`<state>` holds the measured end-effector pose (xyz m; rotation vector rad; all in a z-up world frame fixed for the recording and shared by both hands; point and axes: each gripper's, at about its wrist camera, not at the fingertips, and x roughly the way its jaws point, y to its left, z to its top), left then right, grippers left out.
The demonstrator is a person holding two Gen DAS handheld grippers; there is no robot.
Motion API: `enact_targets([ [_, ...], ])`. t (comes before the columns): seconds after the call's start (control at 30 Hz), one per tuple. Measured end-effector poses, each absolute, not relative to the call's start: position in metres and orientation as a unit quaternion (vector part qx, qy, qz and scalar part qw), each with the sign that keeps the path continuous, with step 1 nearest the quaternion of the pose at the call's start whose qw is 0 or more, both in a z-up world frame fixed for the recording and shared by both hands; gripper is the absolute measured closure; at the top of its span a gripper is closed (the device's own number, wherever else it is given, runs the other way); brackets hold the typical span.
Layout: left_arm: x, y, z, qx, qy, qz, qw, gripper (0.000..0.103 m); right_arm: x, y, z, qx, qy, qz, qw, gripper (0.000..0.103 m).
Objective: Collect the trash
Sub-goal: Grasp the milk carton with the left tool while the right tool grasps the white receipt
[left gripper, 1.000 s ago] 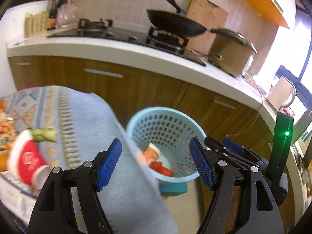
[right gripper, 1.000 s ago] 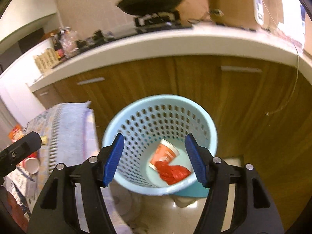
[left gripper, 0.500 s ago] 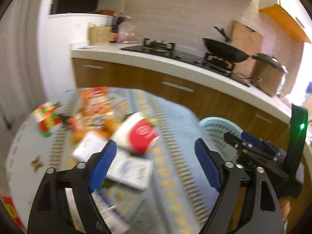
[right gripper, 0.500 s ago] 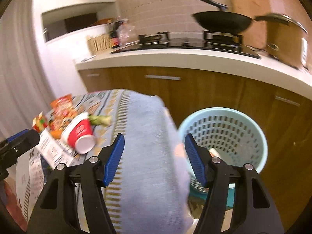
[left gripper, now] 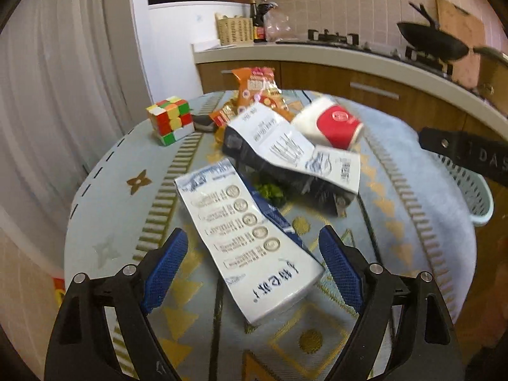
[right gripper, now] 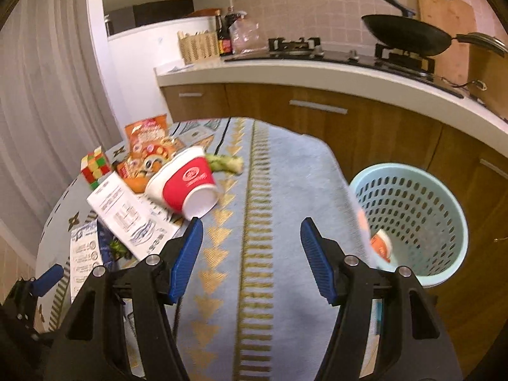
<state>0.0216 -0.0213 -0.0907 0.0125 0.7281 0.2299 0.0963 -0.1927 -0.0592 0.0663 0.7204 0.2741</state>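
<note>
My left gripper (left gripper: 254, 270) is open and empty, just above a white and blue carton (left gripper: 250, 241) lying flat on the round table (left gripper: 120, 190). A second dark carton (left gripper: 285, 155), a red paper cup (left gripper: 333, 123) on its side, orange snack bags (left gripper: 257, 92) and green scraps (left gripper: 270, 190) lie behind it. My right gripper (right gripper: 250, 254) is open and empty over the table's cloth, right of the red cup (right gripper: 187, 184). The light blue basket (right gripper: 412, 216) stands on the floor at the right and holds an orange cup (right gripper: 381, 244).
A Rubik's cube (left gripper: 170, 119) sits at the table's far left. A green vegetable piece (right gripper: 225, 163) lies behind the cup. Wooden cabinets and a white counter (right gripper: 317, 73) with a stove and black wok (right gripper: 406, 35) run behind the table and basket.
Both grippers have swung left, away from the basket and over the table. The left one now hangs above the white carton. Both stay open.
</note>
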Motion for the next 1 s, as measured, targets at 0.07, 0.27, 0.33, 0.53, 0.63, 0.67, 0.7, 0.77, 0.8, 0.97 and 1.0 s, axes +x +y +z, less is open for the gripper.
enact_targets([
  [0.07,0.018,-0.021,-0.097,0.007,0.360,0.105,0.927,0.021,0.099,-0.182,-0.067,0.034,0.366,0.149,0.918,0.043],
  [0.27,0.021,0.011,-0.098,-0.022,0.367,0.114,0.923,0.026,0.109,-0.151,-0.083,0.040,0.400,0.199,0.894,0.043],
  [0.33,0.024,0.029,-0.099,-0.042,0.374,0.124,0.918,0.030,0.109,-0.142,-0.084,0.043,0.404,0.215,0.888,0.043],
  [0.53,0.027,0.095,-0.099,-0.090,0.381,0.146,0.908,0.033,0.104,-0.106,-0.090,0.035,0.415,0.254,0.873,0.043],
  [0.63,0.027,0.116,-0.098,-0.104,0.383,0.141,0.907,0.033,0.095,-0.090,-0.089,0.028,0.416,0.277,0.866,0.043],
  [0.67,0.029,0.122,-0.098,-0.106,0.386,0.139,0.906,0.033,0.092,-0.086,-0.088,0.028,0.418,0.287,0.862,0.043],
  [0.7,0.029,0.124,-0.097,-0.105,0.387,0.137,0.906,0.033,0.088,-0.081,-0.087,0.026,0.421,0.300,0.855,0.043],
  [0.77,0.029,0.127,-0.096,-0.102,0.389,0.120,0.908,0.033,0.077,-0.077,-0.082,0.014,0.417,0.315,0.852,0.043],
  [0.8,0.030,0.128,-0.096,-0.100,0.389,0.114,0.909,0.032,0.072,-0.079,-0.078,0.004,0.408,0.310,0.858,0.043],
  [0.97,0.042,0.125,-0.095,-0.088,0.392,0.098,0.910,0.028,0.082,-0.093,-0.066,-0.028,0.383,0.271,0.883,0.043],
  [1.0,0.048,0.123,-0.095,-0.084,0.397,0.094,0.909,0.028,0.089,-0.091,-0.066,-0.042,0.384,0.267,0.883,0.043],
])
